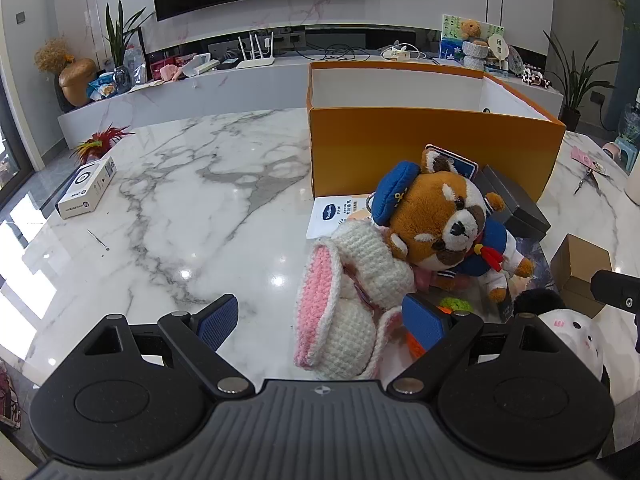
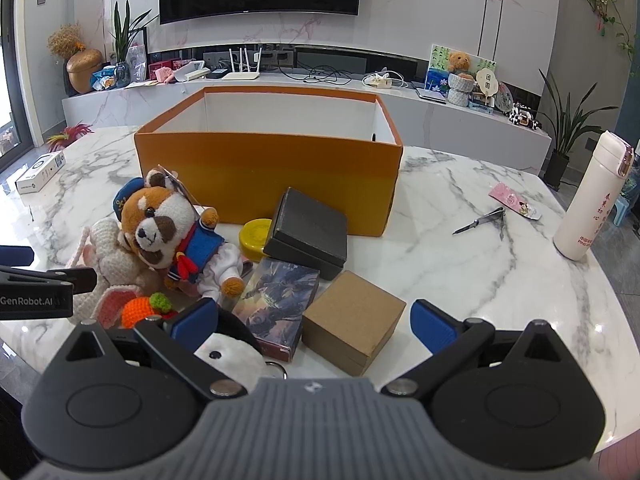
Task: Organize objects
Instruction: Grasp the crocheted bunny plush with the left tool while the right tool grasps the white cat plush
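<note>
An open orange box [image 1: 432, 144] [image 2: 268, 176] stands on the marble table. In front of it lies a pile: a red panda plush in a sailor suit [image 1: 444, 220] [image 2: 168, 232], a crocheted white and pink bunny [image 1: 352, 300] [image 2: 112, 256], a crocheted carrot [image 2: 140, 310], a white and black plush [image 2: 228, 356] [image 1: 568, 332], a black box [image 2: 308, 232], a picture card box [image 2: 276, 300], a brown cardboard box [image 2: 352, 320] and a yellow tin [image 2: 254, 236]. My left gripper [image 1: 320, 320] is open around the bunny. My right gripper [image 2: 316, 324] is open, low over the brown box and card box.
A white carton [image 1: 86, 188] lies at the table's left. A white flask [image 2: 592, 204], nail clippers [image 2: 480, 222] and a pink packet [image 2: 516, 202] are at the right. A booklet [image 1: 332, 216] lies by the orange box. A TV shelf runs behind.
</note>
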